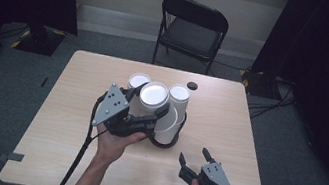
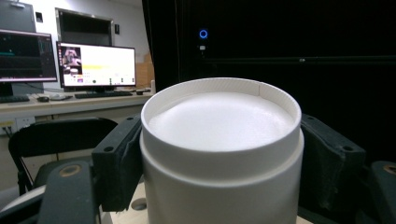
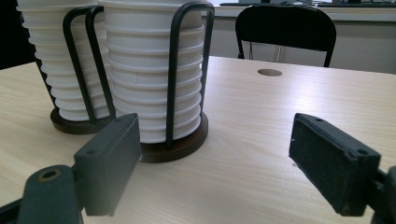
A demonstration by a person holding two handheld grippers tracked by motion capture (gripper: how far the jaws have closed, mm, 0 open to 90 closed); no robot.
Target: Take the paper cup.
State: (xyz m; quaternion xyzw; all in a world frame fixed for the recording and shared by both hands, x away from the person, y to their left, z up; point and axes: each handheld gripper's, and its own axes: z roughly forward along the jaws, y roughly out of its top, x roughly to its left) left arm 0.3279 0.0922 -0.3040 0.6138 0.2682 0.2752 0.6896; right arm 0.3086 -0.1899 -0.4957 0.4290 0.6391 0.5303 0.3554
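Your left gripper point(image 1: 149, 104) is closed around a white paper cup point(image 2: 222, 154), which stands upside down with its recessed base facing up. In the left gripper view both black pads point(image 2: 117, 163) press against the cup's wall just under the raised rim of that base, one on each side. From the high view, you hold this cup above the middle of the light wooden table point(image 1: 71, 122), right over the cup stacks. Your left hand point(image 1: 113, 142) grips the tool from the near side.

The stacks of white cups point(image 3: 149, 70) sit in a rack of black wire hoops point(image 3: 175, 70) on round dark wooden bases point(image 3: 180, 144). The right gripper view shows two stacks side by side; the high view shows white tops at the far left point(image 1: 139, 80) and far right point(image 1: 178, 93) of your held cup.

Your right gripper point(image 1: 195, 163) rests low at the near right of the table, well apart from the rack. Its jaws are spread wide and have hold of nothing; in the right gripper view bare tabletop lies between them.

A round dark hole point(image 1: 192, 85) marks the far side of the table, and a black folding chair point(image 1: 190, 31) stands beyond it. In the left gripper view, monitors point(image 2: 95, 65) glow on a desk at far left. Their on-screen text is too small to read. No lettering or brand is visible on the cups or rack.
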